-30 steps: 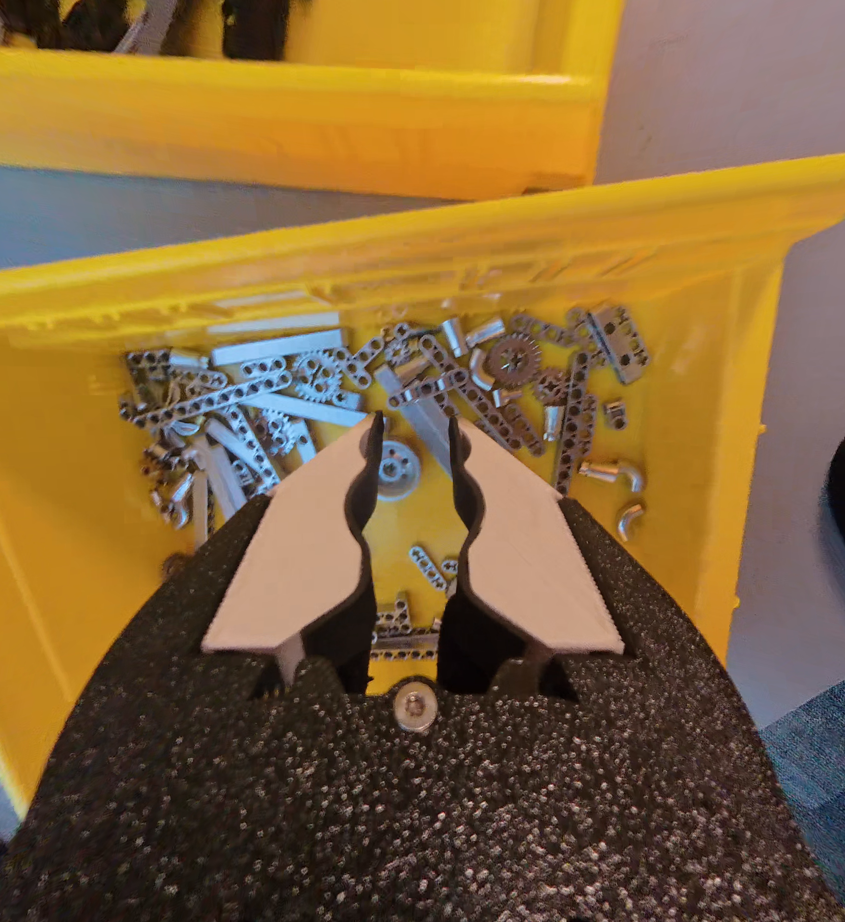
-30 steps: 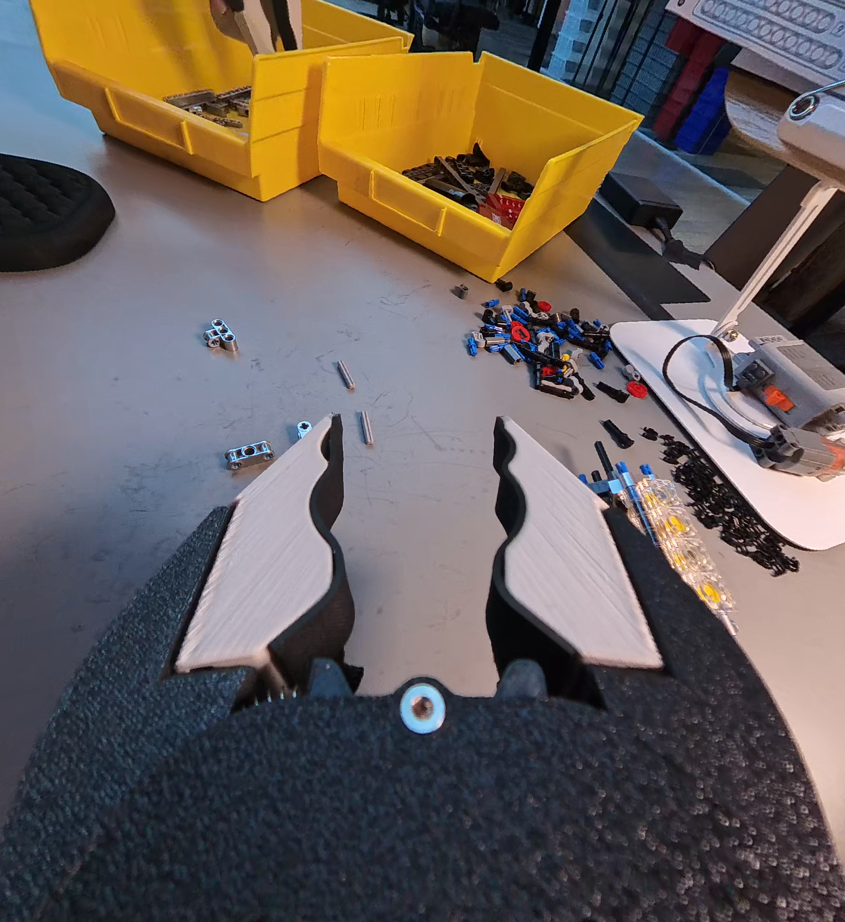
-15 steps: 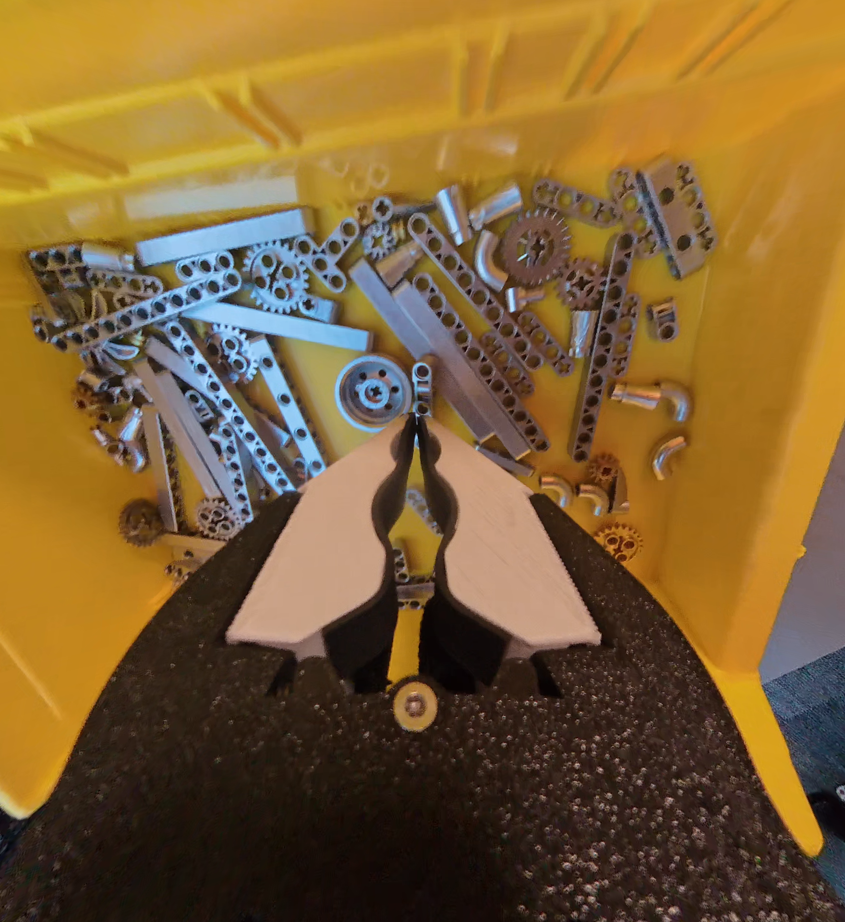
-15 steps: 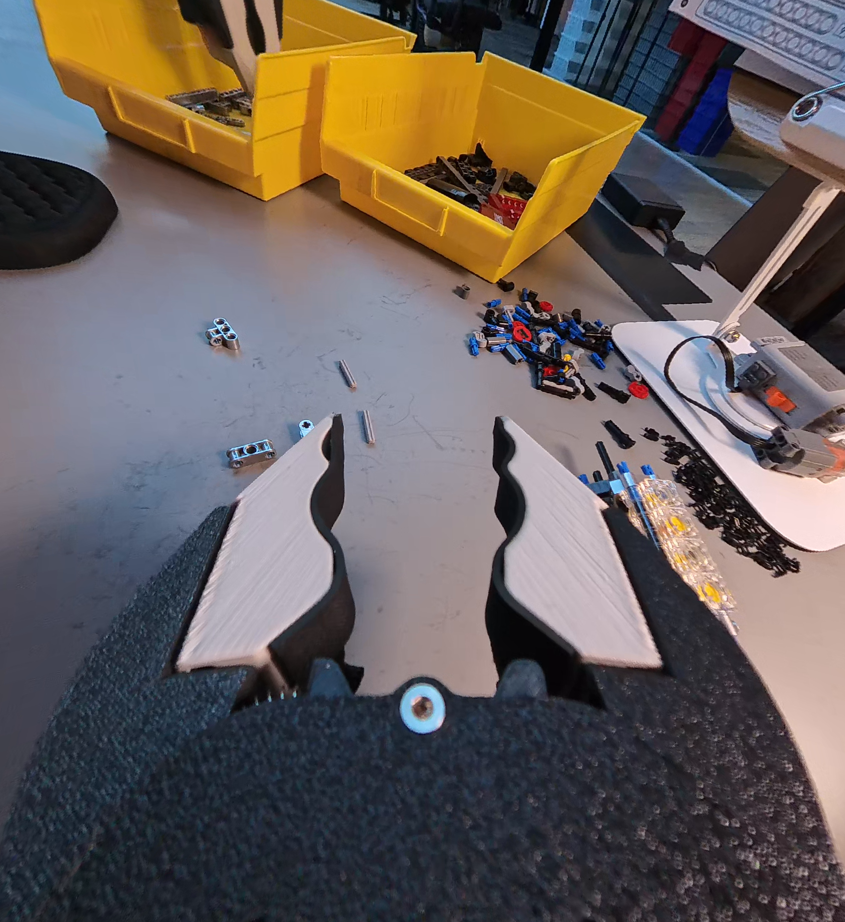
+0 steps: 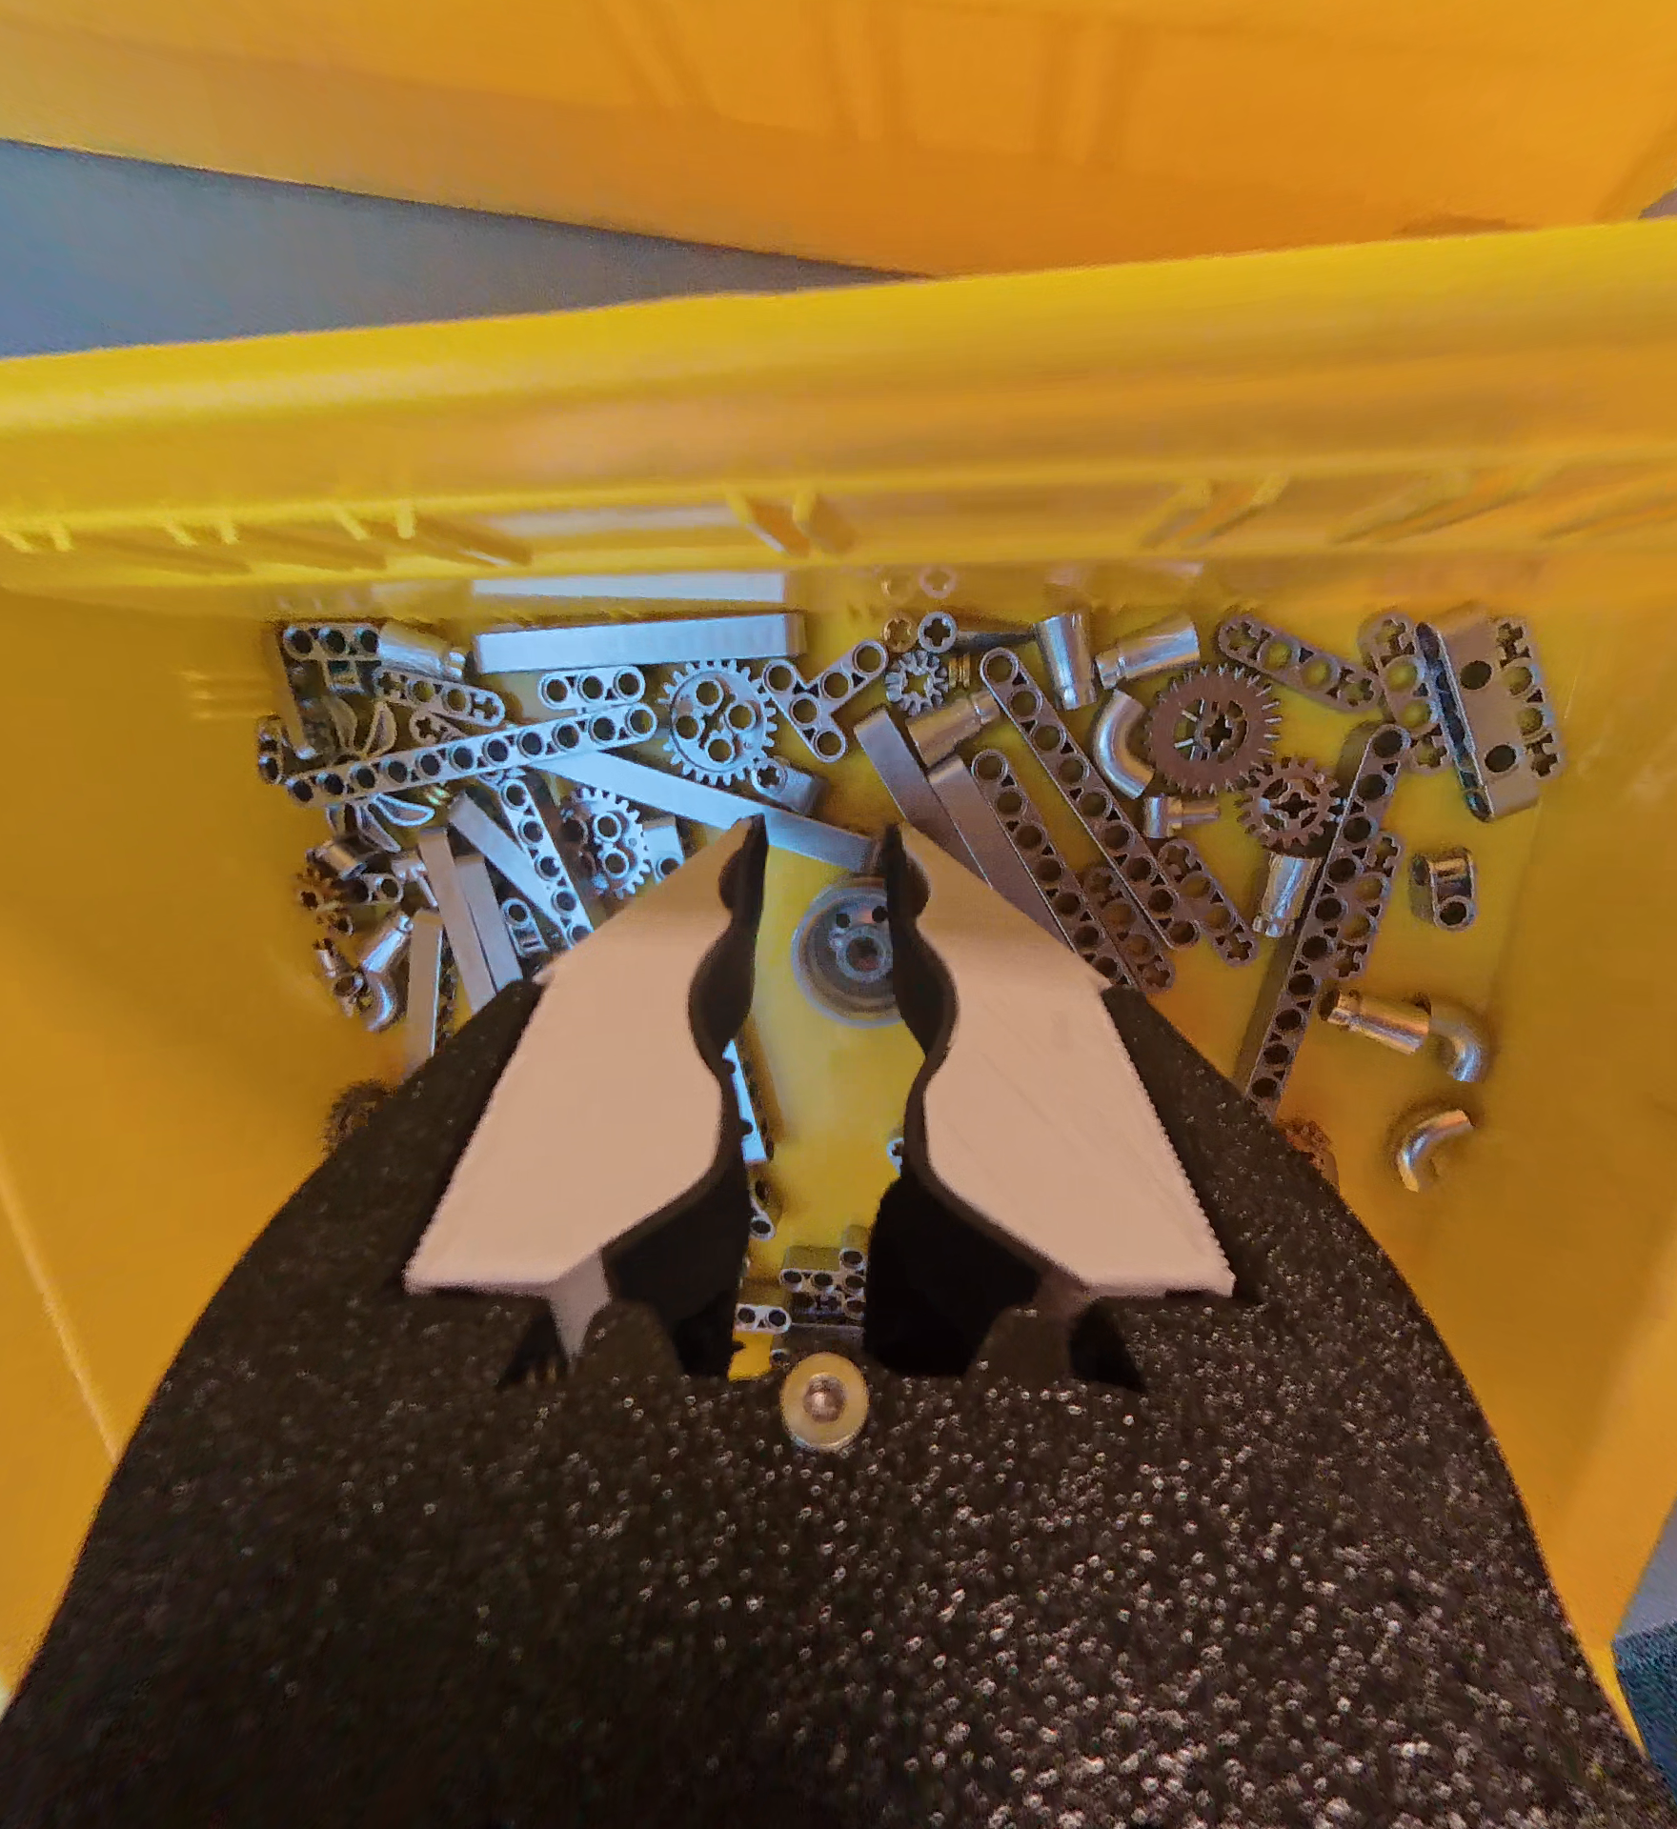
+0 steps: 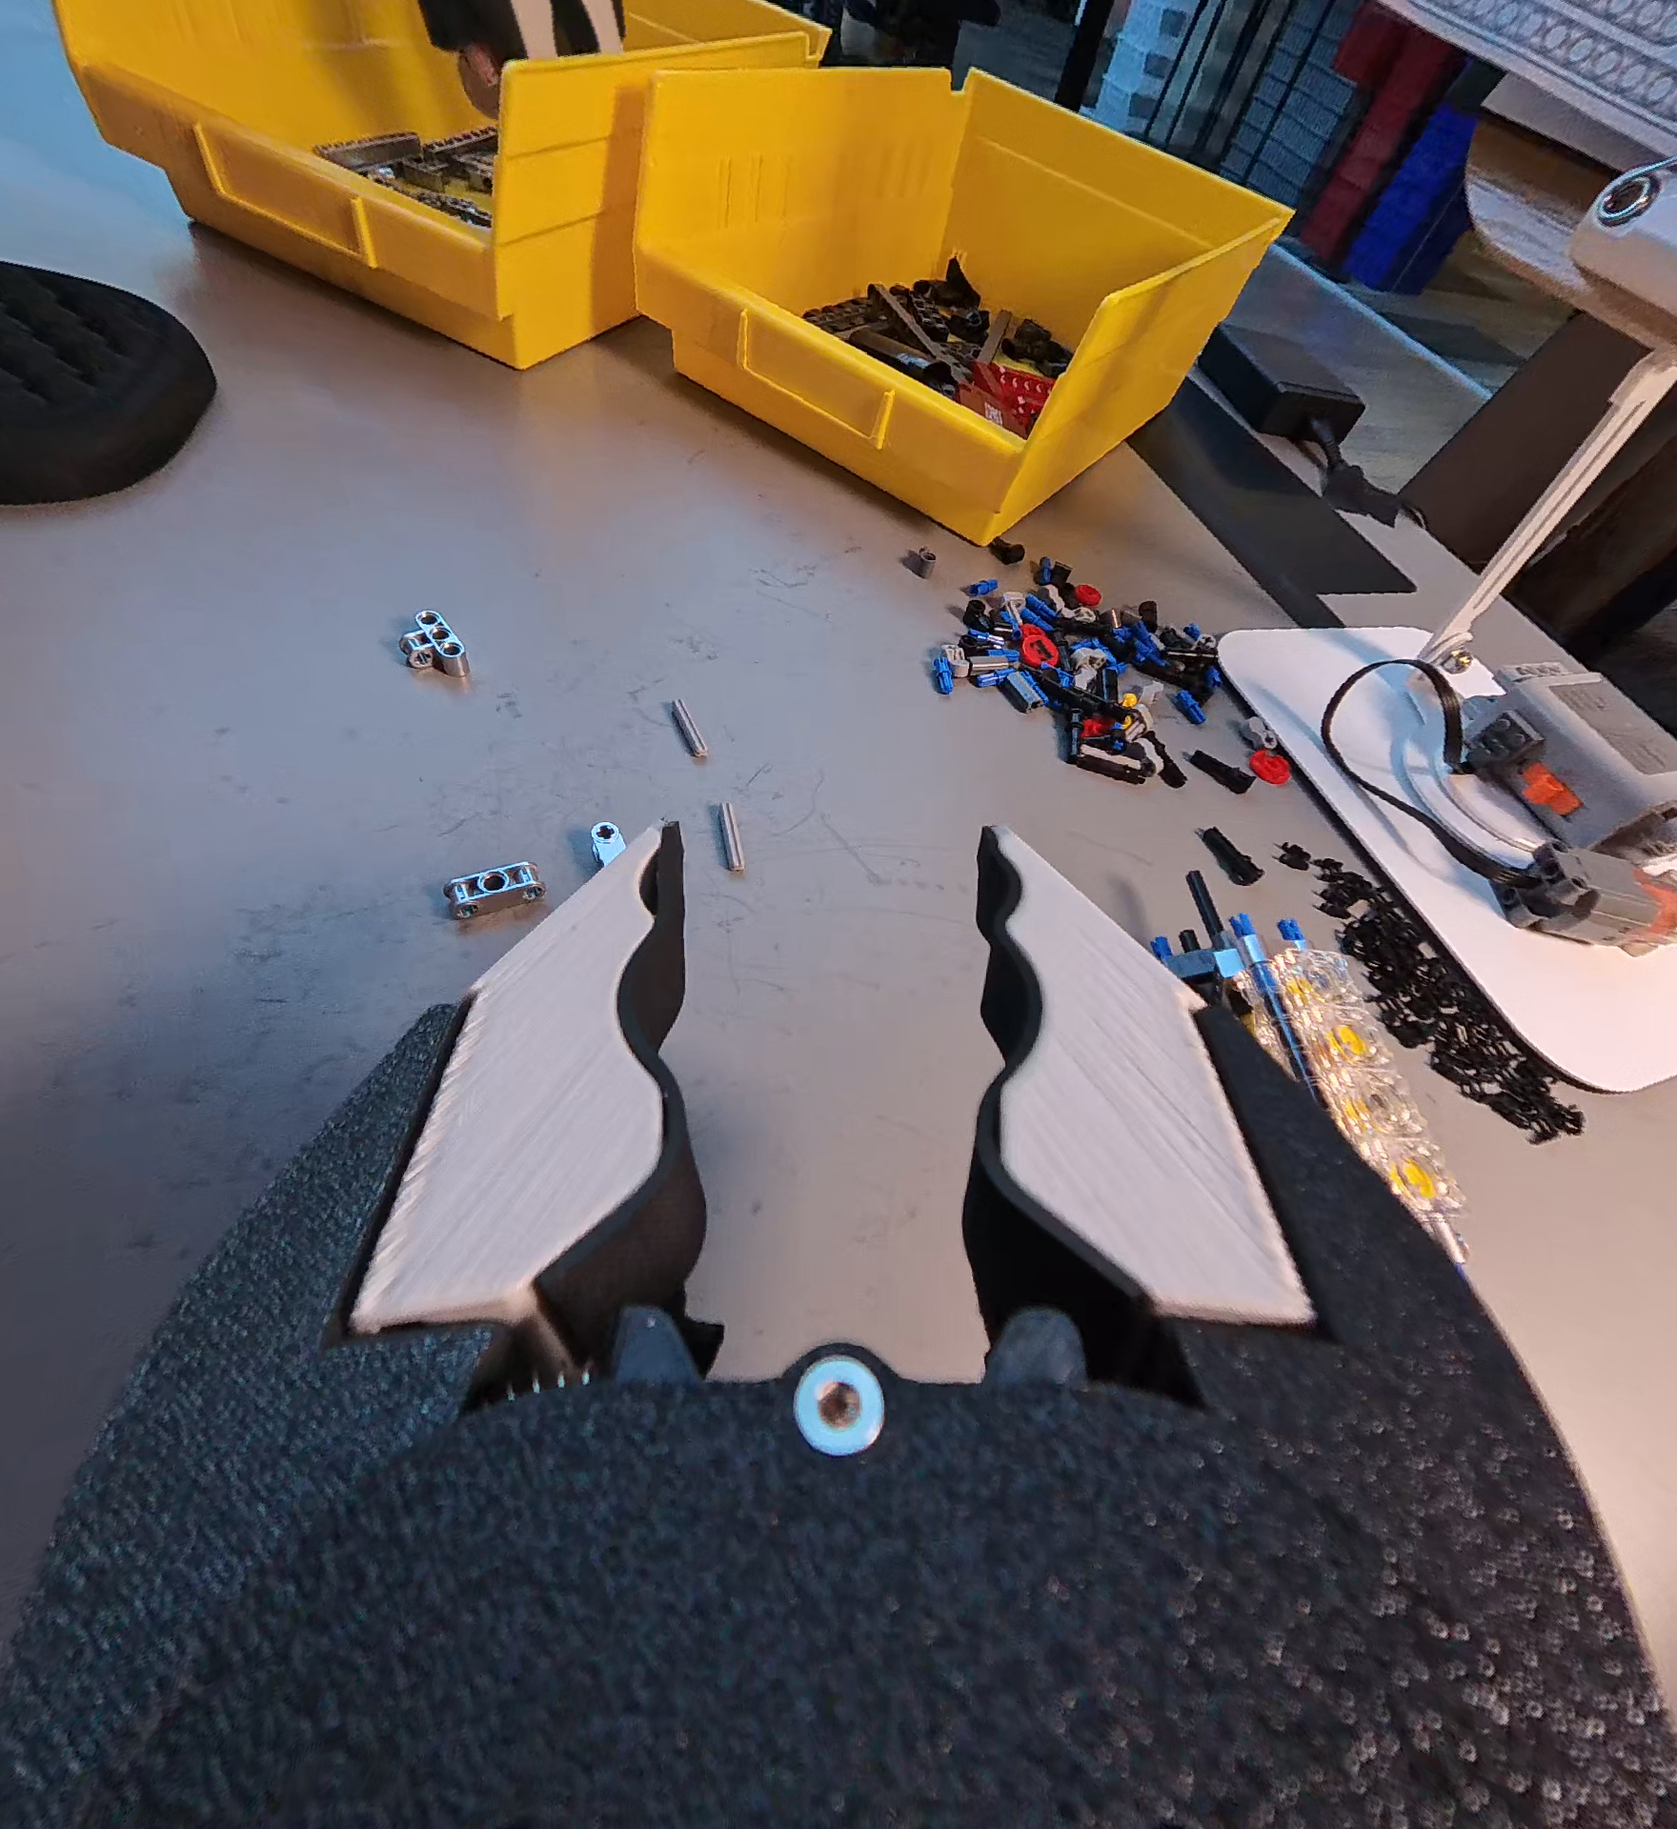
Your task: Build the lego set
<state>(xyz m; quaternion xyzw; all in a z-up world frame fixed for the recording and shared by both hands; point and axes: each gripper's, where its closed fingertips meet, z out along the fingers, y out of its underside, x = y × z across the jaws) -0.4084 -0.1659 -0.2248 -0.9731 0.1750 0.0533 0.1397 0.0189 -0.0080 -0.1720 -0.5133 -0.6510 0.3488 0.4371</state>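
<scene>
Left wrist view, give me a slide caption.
Left tool, slightly open and empty, hovers over grey wheel hub inside yellow bin.

Each gripper, left (image 5: 823, 841) and right (image 6: 823, 841), had a black pebbled housing, two pale grey ribbed fingers (image 6: 538, 1099) lined with wavy black pads, and one silver screw (image 6: 837, 1403).

Grey table (image 6: 221, 792) with yellow bins (image 6: 914, 396), scattered small parts (image 6: 1072, 663).

1. The right gripper (image 6: 825, 841) hangs over the grey table (image 6: 221, 792), its jaws wide apart with nothing between them.
2. A short grey axle (image 6: 731, 836) lies just beyond its left fingertip.
3. Two yellow bins (image 6: 815, 366) stand farther off.
</scene>
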